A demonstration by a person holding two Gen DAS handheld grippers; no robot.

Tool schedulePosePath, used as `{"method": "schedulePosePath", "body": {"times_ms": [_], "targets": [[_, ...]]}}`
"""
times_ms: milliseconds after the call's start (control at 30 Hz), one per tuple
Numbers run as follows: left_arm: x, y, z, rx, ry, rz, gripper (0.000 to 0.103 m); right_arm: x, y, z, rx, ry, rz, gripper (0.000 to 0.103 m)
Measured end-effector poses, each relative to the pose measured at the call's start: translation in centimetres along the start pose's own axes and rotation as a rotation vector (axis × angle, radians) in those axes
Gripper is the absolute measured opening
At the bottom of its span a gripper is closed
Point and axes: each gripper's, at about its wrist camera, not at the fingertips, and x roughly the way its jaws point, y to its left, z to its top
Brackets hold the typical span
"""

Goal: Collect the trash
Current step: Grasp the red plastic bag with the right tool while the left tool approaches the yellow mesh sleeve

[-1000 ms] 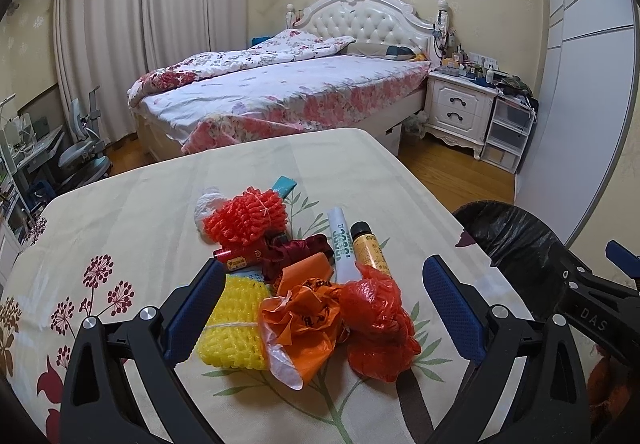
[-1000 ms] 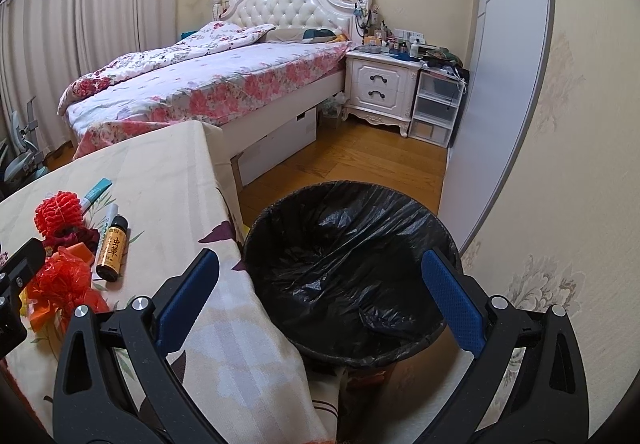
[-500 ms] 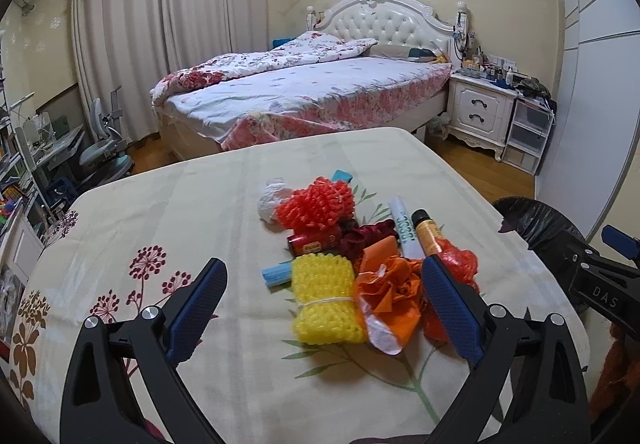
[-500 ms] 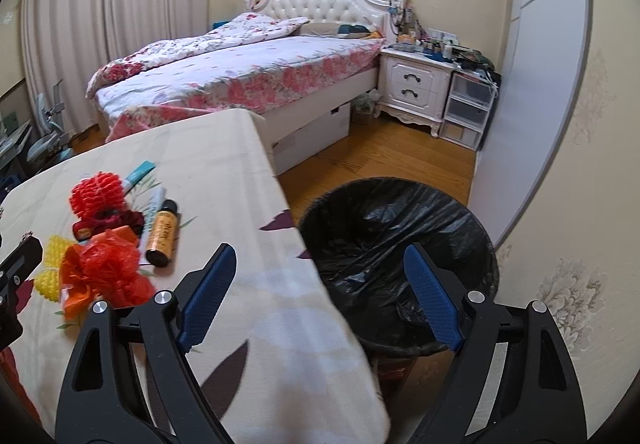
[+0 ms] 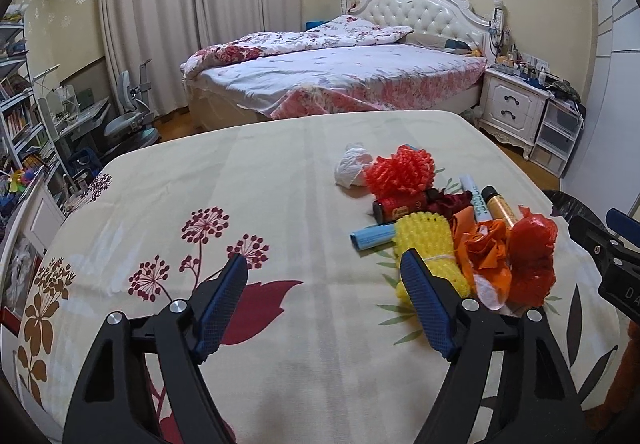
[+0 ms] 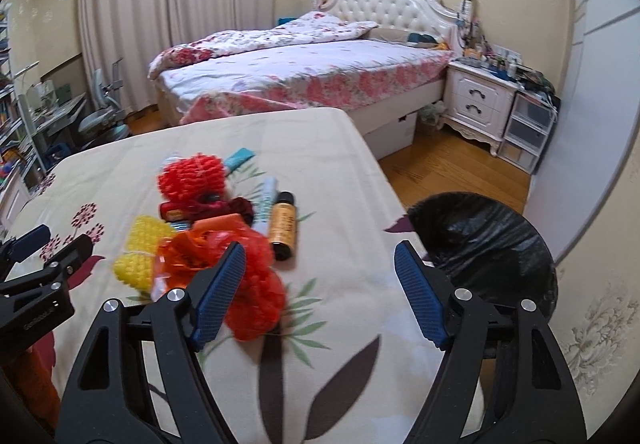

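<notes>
Now, left gripper (image 5: 324, 280): you are holding it low over the table (image 5: 280, 172), its jaws closing with only bare cloth between them; nothing is gripped.
Left gripper against the pile: your right-hand finger (image 5: 424, 308) is standing just in front of the yellow foam net (image 5: 430, 244), overlapping it in the left wrist view; whether it is touching I cannot tell.
Right gripper (image 6: 316, 292): you are carrying it above the table, jaws closing on nothing, bare cloth showing between them.
Right gripper against the pile: your left-hand finger (image 6: 220, 292) is sitting just in front of the red plastic wad (image 6: 256, 296); contact cannot be told.
Trash pile: it is lying on the table, toward the bin side, and it is outside both pairs of jaws.
Pile, near end: the yellow foam net, an orange wrapper (image 5: 486, 256) and the red plastic wad are lying bunched together, touching.
Pile, middle: an amber bottle (image 6: 283, 230) and a white tube (image 6: 266, 200) are lying side by side, with a small red can (image 5: 400, 210) and a blue tube (image 5: 372, 238) just beside the yellow net.
Pile, far end: a red foam net (image 5: 400, 172) is resting beside a white crumpled wad (image 5: 352, 170).
Bin (image 6: 492, 244): lined with a black bag, it is standing on the floor against the table's edge, well apart from the pile.
</notes>
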Motion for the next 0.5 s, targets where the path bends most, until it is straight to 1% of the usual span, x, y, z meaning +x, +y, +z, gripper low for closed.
{"method": "schedulePosePath", "body": {"times_ms": [133, 233, 267, 333, 433, 500], "targets": [[0.2, 1.7, -0.4, -0.023, 0.010, 0.024, 0.077, 0.1, 1.5, 0.0, -0.030, 0.004, 0.021, 0.074], [0.3, 2.8, -0.7, -0.035, 0.022, 0.034, 0.077, 0.8, 2.3, -0.2, -0.042, 0.025, 0.026, 0.073], [0.3, 3.1, -0.7, -0.037, 0.025, 0.035, 0.077, 1.2, 2.4, -0.3, -0.043, 0.033, 0.028, 0.067], [0.3, 3.3, -0.9, -0.040, 0.031, 0.036, 0.077, 1.9, 2.5, -0.6, -0.039, 0.058, 0.034, 0.061], [0.6, 3.3, -1.2, -0.042, 0.036, 0.030, 0.078, 2.9, 2.7, -1.0, -0.037, 0.083, 0.033, 0.057], [0.8, 3.2, -1.3, -0.044, 0.040, 0.020, 0.078, 3.3, 2.7, -1.3, -0.033, 0.094, 0.035, 0.056]]}}
